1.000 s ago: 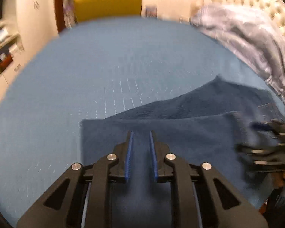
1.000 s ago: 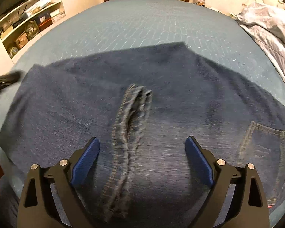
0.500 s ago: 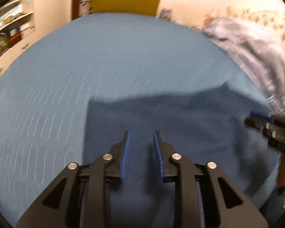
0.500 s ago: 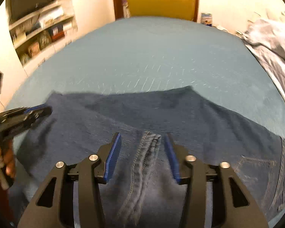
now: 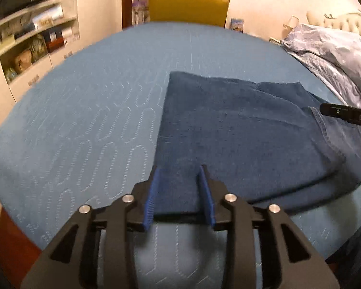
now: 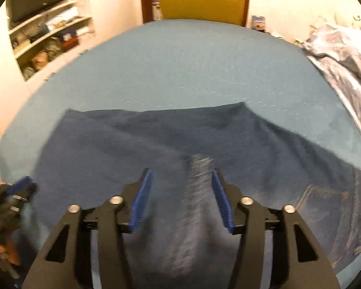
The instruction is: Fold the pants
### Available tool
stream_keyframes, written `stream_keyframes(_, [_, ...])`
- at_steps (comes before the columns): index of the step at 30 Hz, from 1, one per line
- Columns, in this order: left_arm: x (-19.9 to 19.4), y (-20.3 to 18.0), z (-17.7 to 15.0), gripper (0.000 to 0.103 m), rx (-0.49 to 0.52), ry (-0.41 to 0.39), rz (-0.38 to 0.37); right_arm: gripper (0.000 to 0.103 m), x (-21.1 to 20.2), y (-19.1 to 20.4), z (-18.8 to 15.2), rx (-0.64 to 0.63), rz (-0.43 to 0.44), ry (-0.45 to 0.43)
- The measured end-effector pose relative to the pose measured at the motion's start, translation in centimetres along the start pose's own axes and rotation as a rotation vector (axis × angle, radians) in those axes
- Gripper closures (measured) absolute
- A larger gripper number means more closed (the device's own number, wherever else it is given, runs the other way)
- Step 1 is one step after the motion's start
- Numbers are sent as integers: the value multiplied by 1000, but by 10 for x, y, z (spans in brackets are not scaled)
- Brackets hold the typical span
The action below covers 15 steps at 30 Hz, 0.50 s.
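Note:
Dark blue jeans (image 5: 240,139) lie folded flat on the blue bedspread (image 5: 89,125). My left gripper (image 5: 179,168) hovers at their near left corner; its jaws are opening, and the cloth lies loose between the pads without being pinched. One finger (image 5: 337,112) of my right gripper pokes in at the right edge. In the right wrist view the jeans (image 6: 132,144) fill the middle, with a back pocket (image 6: 325,204) at the right. My right gripper (image 6: 180,172) is opening over a pale stitched hem (image 6: 197,168) that runs between its pads, untouched. The left gripper (image 6: 16,190) shows blurred at the left edge.
A crumpled pale quilt (image 5: 332,55) lies along the bed's right side. A yellow padded panel (image 5: 189,4) stands beyond the far edge. Shelves (image 5: 36,43) full of objects line the left wall. The bed's near edge drops to a wooden floor (image 5: 9,236) at lower left.
My left gripper has slid left from the middle of the jeans to their near left corner, jaws widening. The right gripper narrowed around the hem, then spread again and drew back.

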<state>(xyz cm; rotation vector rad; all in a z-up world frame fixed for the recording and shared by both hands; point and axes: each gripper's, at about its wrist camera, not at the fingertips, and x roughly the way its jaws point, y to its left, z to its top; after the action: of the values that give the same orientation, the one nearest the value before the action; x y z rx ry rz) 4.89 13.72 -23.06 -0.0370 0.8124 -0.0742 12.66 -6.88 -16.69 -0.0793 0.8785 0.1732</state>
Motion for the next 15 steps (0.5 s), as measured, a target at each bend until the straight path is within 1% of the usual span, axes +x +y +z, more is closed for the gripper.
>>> stream_keyframes(1, [-5, 3, 0, 60, -32, 3, -10, 46, 3, 3, -5, 11, 14, 15])
stream_keyframes(2, [-10, 9, -1, 59, -79, 0, -45, 46, 5, 10, -10, 7, 3, 26])
stream_keyframes(3, [-15, 17, -1, 58, -139, -4, -97, 46, 10, 13, -16, -3, -17, 38])
stream_keyframes(4, [-24, 32, -9, 56, -165, -3, -105, 46, 17, 12, -21, -9, -40, 55])
stream_keyframes(5, [-28, 40, -11, 55, -177, -2, -109, 46, 25, 11, -27, -10, -68, 81])
stream_keyframes(6, [-28, 44, -13, 55, -190, 3, -132, 45, 30, 11, -33, -12, -85, 84])
stream_keyframes(7, [-25, 47, -15, 55, -206, 18, -160, 41, 31, 8, -37, -9, -92, 62])
stream_keyframes(8, [-21, 49, -17, 56, -215, 30, -175, 36, 32, 6, -39, -3, -98, 56])
stream_keyframes(10, [-14, 49, -23, 57, -235, 46, -213, 34, 34, 4, -38, 3, -103, 63])
stream_keyframes(12, [-13, 48, -27, 57, -233, 35, -212, 31, 35, 5, -38, 2, -121, 68])
stream_keyframes(13, [-11, 46, -27, 60, -225, 35, -214, 31, 35, 6, -39, 5, -125, 67])
stream_keyframes(15, [-10, 46, -27, 63, -220, 36, -214, 28, 36, 6, -42, 15, -128, 63])
